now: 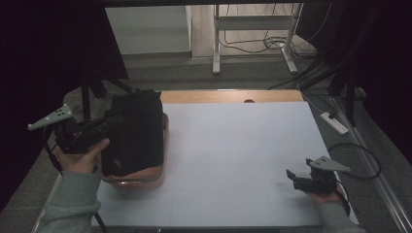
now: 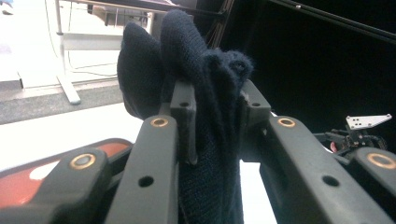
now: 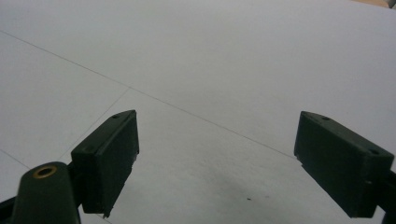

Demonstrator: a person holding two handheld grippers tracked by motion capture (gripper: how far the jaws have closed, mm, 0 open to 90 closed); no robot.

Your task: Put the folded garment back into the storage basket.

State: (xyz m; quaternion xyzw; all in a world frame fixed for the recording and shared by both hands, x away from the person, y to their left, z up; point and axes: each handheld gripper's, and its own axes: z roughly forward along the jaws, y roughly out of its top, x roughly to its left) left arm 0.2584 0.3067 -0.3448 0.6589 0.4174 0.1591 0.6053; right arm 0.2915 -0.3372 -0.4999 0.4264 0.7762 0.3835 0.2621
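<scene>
A dark navy knitted cloth (image 1: 138, 131) hangs bunched above an orange-red tub (image 1: 145, 175) at the left of the white table (image 1: 233, 145). My left gripper (image 1: 118, 120) is shut on the upper part of this cloth, held by a hand in a grey-green sleeve. In the left gripper view the cloth (image 2: 187, 51) is pinched between the pads of the left gripper (image 2: 215, 112) and bulges above them, with the tub's rim (image 2: 28, 182) below left. My right gripper (image 1: 293, 177) rests low at the table's right front. Its jaws stand open in the right gripper view (image 3: 217, 158), nothing between them.
A wooden strip (image 1: 228, 95) edges the table's far side. On the floor beyond stand a white desk frame (image 1: 252, 43) with cables and a power strip (image 1: 334, 122) at the right. Black curtains hang on both sides. The right gripper (image 2: 359, 135) appears far off in the left gripper view.
</scene>
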